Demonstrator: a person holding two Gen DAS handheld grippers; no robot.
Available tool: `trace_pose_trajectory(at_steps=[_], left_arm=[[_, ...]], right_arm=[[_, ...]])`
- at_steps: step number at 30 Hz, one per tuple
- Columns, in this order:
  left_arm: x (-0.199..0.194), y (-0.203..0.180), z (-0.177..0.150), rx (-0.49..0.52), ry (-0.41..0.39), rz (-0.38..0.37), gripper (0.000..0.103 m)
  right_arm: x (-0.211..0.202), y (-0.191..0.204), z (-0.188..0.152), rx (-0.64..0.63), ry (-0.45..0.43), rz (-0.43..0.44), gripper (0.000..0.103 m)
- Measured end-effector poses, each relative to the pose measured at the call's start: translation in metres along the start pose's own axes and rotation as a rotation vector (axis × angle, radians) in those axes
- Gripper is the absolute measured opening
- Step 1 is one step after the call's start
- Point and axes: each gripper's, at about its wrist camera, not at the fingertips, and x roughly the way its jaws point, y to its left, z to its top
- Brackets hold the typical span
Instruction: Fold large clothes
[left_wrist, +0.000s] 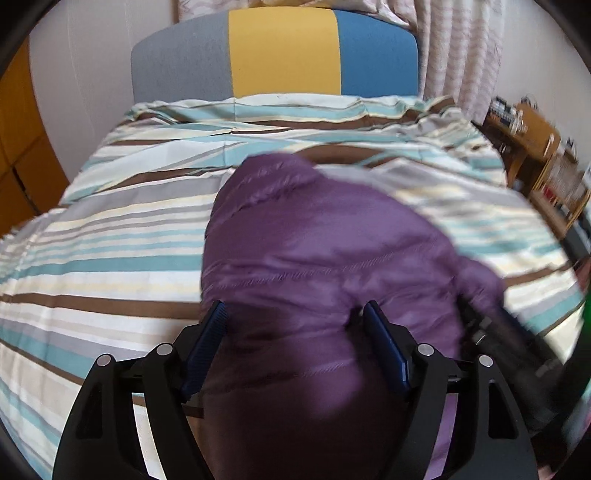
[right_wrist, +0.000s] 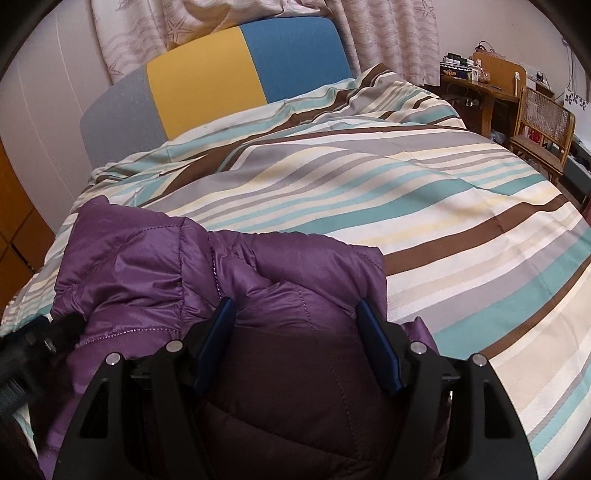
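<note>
A purple quilted puffer jacket (left_wrist: 325, 240) lies bunched on a striped bed cover (left_wrist: 110, 236). My left gripper (left_wrist: 295, 317) is open, its blue-padded fingers (left_wrist: 212, 325) wide apart over the jacket's near part. In the right wrist view the same jacket (right_wrist: 166, 258) lies at the lower left of the bed cover (right_wrist: 443, 206). My right gripper (right_wrist: 297, 314) is open, with jacket fabric bulging between its fingers (right_wrist: 373, 325). The left gripper's dark body (right_wrist: 33, 343) shows at the left edge there; the right gripper's body (left_wrist: 498, 332) shows at the right in the left view.
A grey, yellow and blue headboard (left_wrist: 284, 55) stands at the far end of the bed, with curtains (right_wrist: 388, 33) behind. A wooden desk (right_wrist: 476, 85) and a cane chair (right_wrist: 543, 125) stand right of the bed. An orange wardrobe (left_wrist: 18, 147) is on the left.
</note>
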Motion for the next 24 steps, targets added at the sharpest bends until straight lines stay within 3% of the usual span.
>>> trace_pose_trajectory(at_steps=[2, 6, 15, 19, 24], left_arm=[[0.002, -0.003, 0.013, -0.027, 0.001, 0.017, 0.075], [0.031, -0.013, 0.016, 0.01, 0.039, 0.074, 0.086], [0.059, -0.003, 0.002, -0.013, 0.01, 0.046, 0.092], [0.052, -0.002, -0.001, -0.022, -0.005, 0.044, 0.092], [0.016, 0.002, -0.026, 0.011, -0.049, 0.008, 0.092]], right_arm=[[-0.002, 0.001, 0.001, 0.001, -0.008, 0.001, 0.069], [-0.003, 0.0, 0.002, 0.006, -0.016, 0.002, 0.069], [0.001, 0.006, 0.003, -0.006, -0.017, -0.021, 0.069], [0.002, 0.007, 0.002, -0.012, -0.022, -0.026, 0.07], [-0.006, -0.001, 0.0, 0.017, -0.058, 0.027, 0.071]])
